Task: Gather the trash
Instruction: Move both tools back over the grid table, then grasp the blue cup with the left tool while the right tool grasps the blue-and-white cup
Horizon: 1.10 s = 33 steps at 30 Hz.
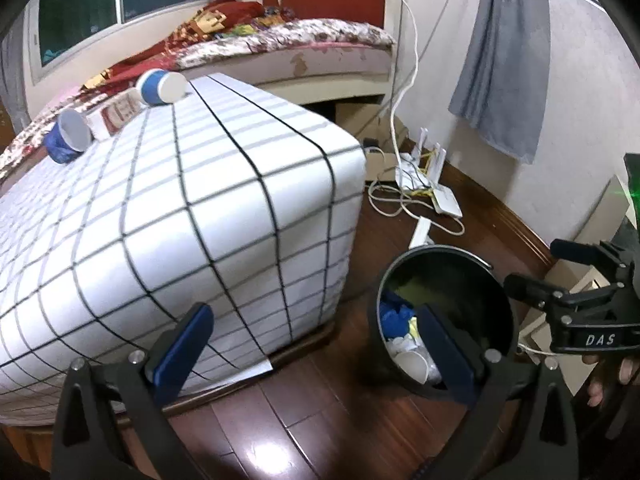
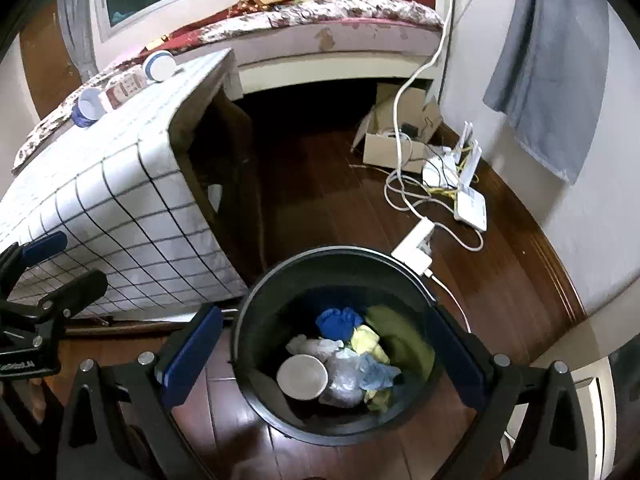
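Observation:
A black bin [image 2: 332, 250] stands on the wooden floor beside a table under a checked cloth [image 1: 208, 184]. Inside lie a white cup [image 2: 302, 376], crumpled blue material [image 2: 338, 322], clear plastic and yellow scraps. My right gripper [image 2: 324, 356] hangs open over the bin, holding nothing. My left gripper [image 1: 316, 348] is open and empty near the table's corner, left of the bin [image 1: 444, 256]. On the table's far end lie two blue-and-white paper cups [image 1: 162, 87] [image 1: 68, 138] with a red-and-white carton [image 1: 116, 114] between them.
A white router [image 2: 470, 200], tangled cables, a white adapter [image 2: 414, 244] and an open cardboard box [image 2: 394, 148] sit on the floor by the wall. A bed [image 1: 304, 40] runs behind the table. A grey cloth [image 1: 504, 80] hangs on the right wall.

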Each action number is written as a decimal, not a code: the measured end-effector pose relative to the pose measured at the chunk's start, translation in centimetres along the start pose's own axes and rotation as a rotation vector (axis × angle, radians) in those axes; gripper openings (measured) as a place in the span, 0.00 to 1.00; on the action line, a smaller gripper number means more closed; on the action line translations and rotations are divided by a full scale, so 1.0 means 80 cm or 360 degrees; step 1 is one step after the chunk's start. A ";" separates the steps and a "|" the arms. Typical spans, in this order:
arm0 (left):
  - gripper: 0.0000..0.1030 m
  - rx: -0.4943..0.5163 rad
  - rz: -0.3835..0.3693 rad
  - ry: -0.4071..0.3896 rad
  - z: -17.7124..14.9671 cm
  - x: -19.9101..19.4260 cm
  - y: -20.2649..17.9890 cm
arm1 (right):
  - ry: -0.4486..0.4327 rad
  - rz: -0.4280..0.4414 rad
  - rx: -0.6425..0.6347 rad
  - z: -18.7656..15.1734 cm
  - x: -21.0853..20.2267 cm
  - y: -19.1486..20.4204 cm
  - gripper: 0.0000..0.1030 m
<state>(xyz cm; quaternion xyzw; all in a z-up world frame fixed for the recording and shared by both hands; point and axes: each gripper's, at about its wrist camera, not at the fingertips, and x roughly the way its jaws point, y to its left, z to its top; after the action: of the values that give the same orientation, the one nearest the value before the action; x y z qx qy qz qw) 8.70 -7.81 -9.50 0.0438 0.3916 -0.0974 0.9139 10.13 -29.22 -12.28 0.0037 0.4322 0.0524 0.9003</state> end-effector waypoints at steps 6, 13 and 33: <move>0.99 -0.0041 0.0028 -0.0075 0.009 -0.022 0.018 | -0.0079 0.0029 -0.0059 0.020 -0.017 0.024 0.99; 0.99 -0.0104 0.0114 -0.0146 0.018 -0.043 0.054 | -0.0172 0.0063 -0.0137 0.050 -0.035 0.059 0.99; 0.99 -0.0295 0.0451 -0.0263 0.050 -0.081 0.224 | -0.0380 0.0251 -0.0400 0.170 -0.045 0.182 0.99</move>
<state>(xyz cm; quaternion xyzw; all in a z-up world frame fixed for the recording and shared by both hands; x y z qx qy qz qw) 10.96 10.02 -1.98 0.0061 0.3123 0.0655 0.9477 17.15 -14.59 -0.26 -0.0685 0.3106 0.1757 0.9317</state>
